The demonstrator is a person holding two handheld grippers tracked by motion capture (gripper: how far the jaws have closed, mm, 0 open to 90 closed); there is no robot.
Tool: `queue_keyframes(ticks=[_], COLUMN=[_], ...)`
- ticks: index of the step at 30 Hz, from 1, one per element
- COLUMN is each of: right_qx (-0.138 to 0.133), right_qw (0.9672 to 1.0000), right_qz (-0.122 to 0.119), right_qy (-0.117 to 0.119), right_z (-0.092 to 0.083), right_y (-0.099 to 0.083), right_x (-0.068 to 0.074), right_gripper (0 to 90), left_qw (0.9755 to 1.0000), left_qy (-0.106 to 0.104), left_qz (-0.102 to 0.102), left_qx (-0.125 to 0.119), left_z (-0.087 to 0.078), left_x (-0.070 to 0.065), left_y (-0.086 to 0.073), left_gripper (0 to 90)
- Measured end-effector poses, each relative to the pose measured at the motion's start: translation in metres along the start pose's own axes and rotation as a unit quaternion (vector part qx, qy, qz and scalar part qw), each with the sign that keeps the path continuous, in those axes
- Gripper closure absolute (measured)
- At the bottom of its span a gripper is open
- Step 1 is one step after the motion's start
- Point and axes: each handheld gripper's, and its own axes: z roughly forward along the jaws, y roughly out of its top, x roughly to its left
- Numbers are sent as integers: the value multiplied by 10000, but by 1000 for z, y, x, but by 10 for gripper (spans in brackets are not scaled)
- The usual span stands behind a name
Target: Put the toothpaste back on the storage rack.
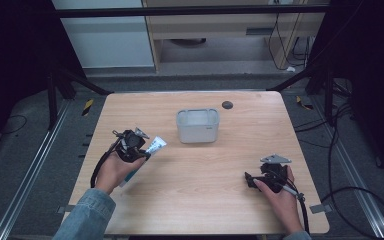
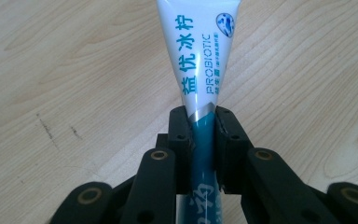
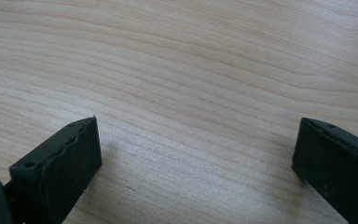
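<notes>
High view. My left gripper [image 1: 139, 146] sits left of centre in the frame, clamped on a white and teal toothpaste tube [image 1: 155, 145]. One end of the tube sticks out toward the upper right, the other runs down below my left hand [image 1: 112, 170]. The grey bin [image 1: 197, 126] stands just above centre on the wooden table [image 1: 230, 190], near the tube's upper end but apart from it. I judge the bin is where the tube goes, which would explain pointing it that way. My right gripper [image 1: 252, 181] rests low at the lower right, well apart from both, with my right hand [image 1: 280, 197] behind it.

Left gripper view. Here the grip itself is plain: the jaws are narrow, pinching the toothpaste tube [image 2: 200, 70] across its slim waist, where the teal band begins. The printed white part fans out toward the top of the frame. Holding at the thin part likely gives the pads a firm bite. The bin lies outside this frame.

Right gripper view. The jaws stand wide, one at the lower left, one at the lower right, with bare table [image 3: 191, 84] between them and nothing held. Idle, I judge, kept clear of the working side.
</notes>
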Motion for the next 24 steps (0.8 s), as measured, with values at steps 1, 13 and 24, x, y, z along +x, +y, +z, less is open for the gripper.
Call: queue_keyframes(ticks=[1, 13, 24], right_qx=[0, 1, 4], right_qw=[10000, 10000, 10000], right_qz=[-1, -2, -28], right_qy=[0, -2, 18], right_z=[0, 0, 0], right_y=[0, 0, 0], right_x=[0, 0, 1], right_gripper=[14, 14, 20], left_qw=[10000, 9990, 9964], left_qy=[8, 15, -30], left_qz=[-3, 33, 281], left_qx=[-28, -449, -801], left_z=[-1, -7, -19], left_x=[0, 0, -15], left_y=[1, 10, 40], left_gripper=[782, 782, 782])
